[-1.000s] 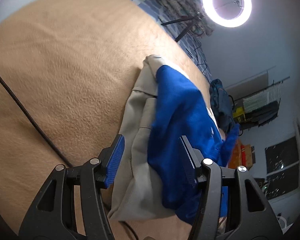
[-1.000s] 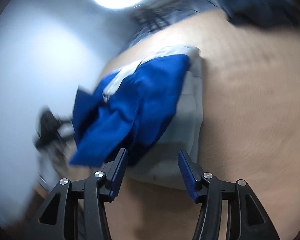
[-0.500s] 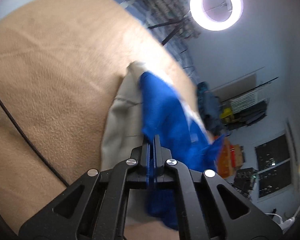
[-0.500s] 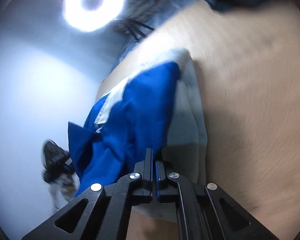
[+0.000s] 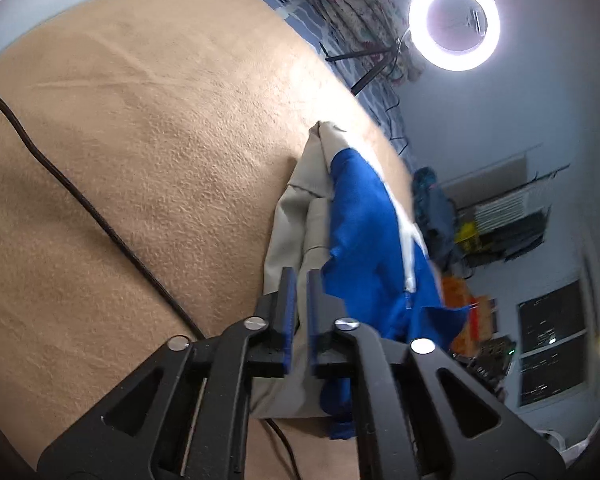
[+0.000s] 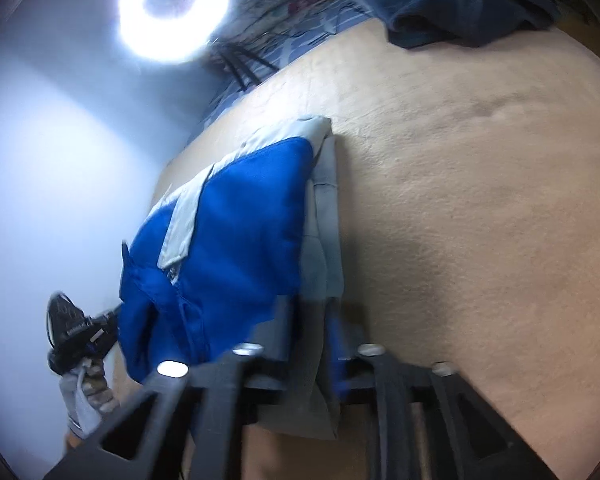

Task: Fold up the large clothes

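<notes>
Fabric sits between the 2 blue pads of the left gripper — the jaws stand a narrow slot apart, pinching the near edge of the grey-and-blue garment. Beige-grey cloth fills that slot and runs back under the black frame. In the right wrist view the right gripper is blurred by motion; its fingers stand a little apart with the grey edge of the same garment running between them, so it appears to be gripping the cloth, though the blur hides the contact.

The garment lies folded into a long strip on the tan blanket, the blue layer on top of the grey one, with a pale collar or placket showing along the blue.

Just beside the left gripper a black cable crosses the blanket and passes under the cloth's near end. Well apart, at the blanket's far edge, lies a dark blue heap of clothing. A ring light on a tripod glows beyond the bed. At the lower left of the right wrist view a gloved hand holds the other gripper's black body.
</notes>
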`<state>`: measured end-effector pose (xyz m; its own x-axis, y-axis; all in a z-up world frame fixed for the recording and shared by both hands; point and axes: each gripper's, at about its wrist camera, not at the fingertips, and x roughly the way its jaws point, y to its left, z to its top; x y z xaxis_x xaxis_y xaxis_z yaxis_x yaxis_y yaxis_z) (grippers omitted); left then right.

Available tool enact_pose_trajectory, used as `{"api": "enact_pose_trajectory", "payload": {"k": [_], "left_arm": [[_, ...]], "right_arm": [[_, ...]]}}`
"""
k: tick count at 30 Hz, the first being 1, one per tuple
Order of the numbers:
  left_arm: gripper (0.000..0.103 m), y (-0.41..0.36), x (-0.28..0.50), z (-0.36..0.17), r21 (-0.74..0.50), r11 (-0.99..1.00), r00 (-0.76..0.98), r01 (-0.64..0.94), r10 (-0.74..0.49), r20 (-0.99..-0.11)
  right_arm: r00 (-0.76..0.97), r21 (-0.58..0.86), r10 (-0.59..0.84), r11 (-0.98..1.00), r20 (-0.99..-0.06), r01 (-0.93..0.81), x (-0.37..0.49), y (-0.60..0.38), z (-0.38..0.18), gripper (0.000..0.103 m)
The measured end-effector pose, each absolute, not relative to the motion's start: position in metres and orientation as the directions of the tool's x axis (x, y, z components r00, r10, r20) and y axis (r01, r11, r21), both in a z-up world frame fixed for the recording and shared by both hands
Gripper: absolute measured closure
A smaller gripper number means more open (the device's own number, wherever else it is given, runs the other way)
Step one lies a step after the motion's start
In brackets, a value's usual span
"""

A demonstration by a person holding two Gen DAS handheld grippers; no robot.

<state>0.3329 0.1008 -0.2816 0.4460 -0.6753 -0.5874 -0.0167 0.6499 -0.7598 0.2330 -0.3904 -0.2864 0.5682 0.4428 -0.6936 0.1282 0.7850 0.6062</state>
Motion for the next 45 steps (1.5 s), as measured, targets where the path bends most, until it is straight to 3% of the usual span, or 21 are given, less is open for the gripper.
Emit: {"api": "enact_pose_trajectory", "payload": {"k": [6, 12, 16, 17, 20, 22, 26, 32, 39, 45], "left_arm": [[0.090, 0.088, 0.340, -0.237, -0.685, 0.725, 0.504, 0.076, -0.620, -0.601], [0.090, 0.025, 0.378, -0.194, -0.571, 0.794, 0.505, 0.209, -0.588, -0.632], [0.087, -0.018, 0.406, -0.200, -0.472, 0.834, 0.445, 0.285, -0.551, -0.706], [0.082, -0.026, 0.412, -0.207, -0.445, 0.848, 0.438, 0.287, -0.530, -0.726], [0.081, -0.030, 0.423, -0.240, -0.386, 0.882, 0.409, 0.271, -0.469, -0.783], [0.082, -0.025, 0.427, -0.265, -0.390, 0.885, 0.387, 0.255, -0.463, -0.797], [0.087, -0.021, 0.427, -0.289, -0.421, 0.869, 0.394, 0.259, -0.493, -0.775], [0.086, 0.000, 0.398, -0.245, -0.466, 0.849, 0.444, 0.249, -0.528, -0.724], [0.086, -0.003, 0.327, -0.217, -0.483, 0.790, 0.445, 0.378, -0.612, -0.654], [0.086, -0.025, 0.311, -0.238, -0.443, 0.799, 0.413, 0.407, -0.593, -0.691]], "right_arm": [[0.661, 0.548, 0.374, 0.834, -0.651, 0.068, 0.219, -0.398, -0.240, 0.073], [0.684, 0.403, 0.338, 0.912, -0.646, -0.070, 0.265, -0.360, -0.203, 0.075], [0.661, 0.348, 0.340, 0.929, -0.669, -0.125, 0.307, -0.335, -0.202, 0.076], [0.652, 0.341, 0.343, 0.930, -0.676, -0.136, 0.316, -0.330, -0.204, 0.076], [0.615, 0.261, 0.304, 0.952, -0.727, -0.161, 0.340, -0.317, -0.221, 0.076], [0.567, 0.228, 0.276, 0.961, -0.776, -0.155, 0.352, -0.315, -0.245, 0.079], [0.520, 0.207, 0.240, 0.971, -0.819, -0.123, 0.362, -0.328, -0.284, 0.094], [0.559, 0.151, 0.195, 0.981, -0.806, -0.124, 0.339, -0.323, -0.254, 0.086], [0.609, 0.335, 0.490, 0.872, -0.624, -0.357, 0.251, -0.305, -0.192, 0.088], [0.564, 0.250, 0.457, 0.879, -0.688, -0.407, 0.257, -0.262, -0.214, 0.089]]}}
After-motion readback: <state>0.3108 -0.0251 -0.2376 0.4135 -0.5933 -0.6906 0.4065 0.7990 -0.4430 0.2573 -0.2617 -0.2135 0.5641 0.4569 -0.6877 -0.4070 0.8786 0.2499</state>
